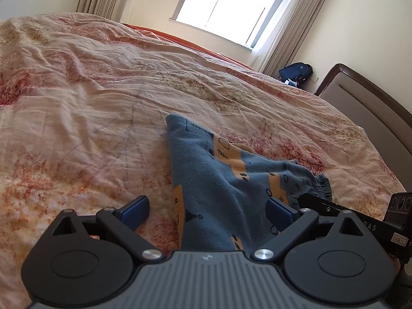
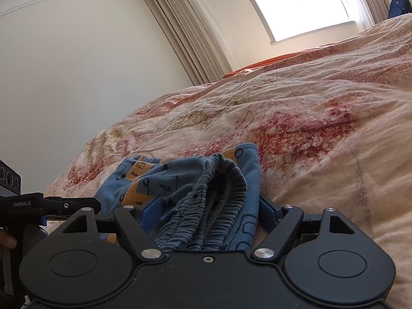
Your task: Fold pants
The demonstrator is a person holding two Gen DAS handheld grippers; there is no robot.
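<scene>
1. We see the pants (image 1: 226, 180), blue-grey with orange patches and small black line drawings, lying bunched on the near part of the bed (image 1: 103, 103), on a wrinkled peach quilt with red speckled patches.
2. In the left wrist view our left gripper (image 1: 209, 208) has its jaws spread wide. One blue pad (image 1: 136, 209) rests over bare quilt to the left of the cloth; the other sits at the right, against or partly under a fold of the pants. The cloth lies between the jaws, but they do not pinch it.
3. In the right wrist view our right gripper (image 2: 208, 211) sits around the gathered elastic waistband (image 2: 206, 206), which is heaped up between the jaws. These jaws are spread too, narrower than the left pair. The blue pads (image 2: 152, 209) stand close beside the fabric on both sides; we cannot tell whether they press on it.
4. The two grippers are close together. The right one shows at the right edge of the left wrist view, and the left one shows at the left edge of the right wrist view, with part of a hand (image 2: 7, 242) behind it.
5. At the far side we see a bright window (image 1: 226, 2) with beige curtains (image 1: 288, 25), a dark blue backpack (image 1: 296, 73) in the corner, and a padded headboard (image 1: 360, 103) to the right.
</scene>
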